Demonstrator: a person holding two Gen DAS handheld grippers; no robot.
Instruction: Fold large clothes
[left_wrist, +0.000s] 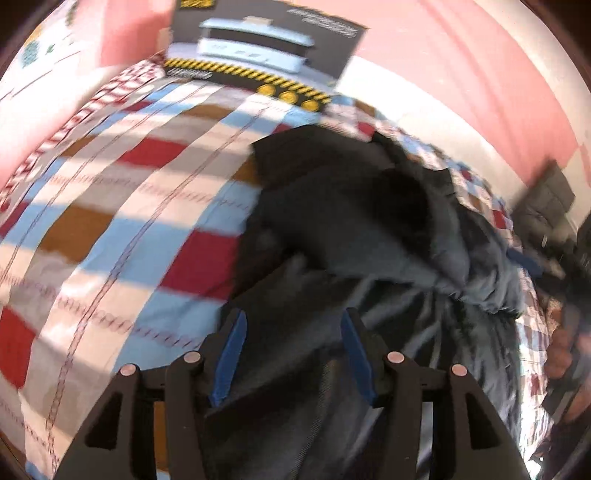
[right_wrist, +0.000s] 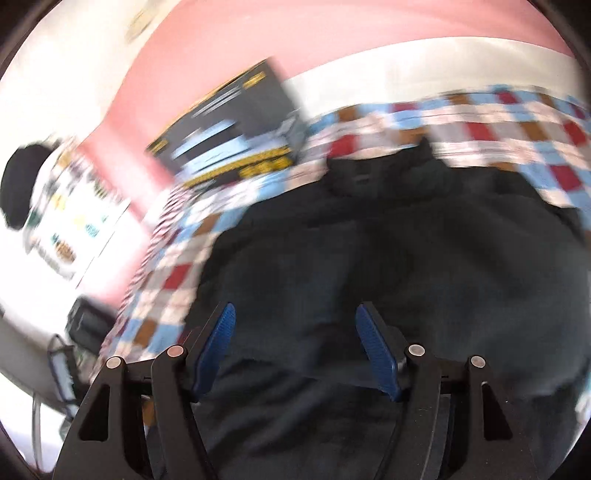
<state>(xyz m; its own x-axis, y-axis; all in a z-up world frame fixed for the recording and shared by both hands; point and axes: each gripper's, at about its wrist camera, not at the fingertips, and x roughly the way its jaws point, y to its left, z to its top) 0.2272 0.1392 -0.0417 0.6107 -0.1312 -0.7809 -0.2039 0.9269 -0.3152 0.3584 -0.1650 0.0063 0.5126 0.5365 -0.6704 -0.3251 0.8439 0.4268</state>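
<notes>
Dark fabric — the garment (right_wrist: 369, 258) lies bunched on the checked bed (left_wrist: 110, 206). Both claws, left claw (left_wrist: 291, 325) and right claw (right_wrist: 295, 317), gape empty above it — find a hem before pinching.

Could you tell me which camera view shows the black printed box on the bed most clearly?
The left wrist view: the black printed box faces the camera near the top, its printed picture and yellow-black stripes readable. The right wrist view shows it smaller, tilted and heavily motion-blurred.

The garment (right_wrist: 369, 258) lies on the bedspread (left_wrist: 110, 221), box (left_wrist: 266, 48) behind.
</notes>
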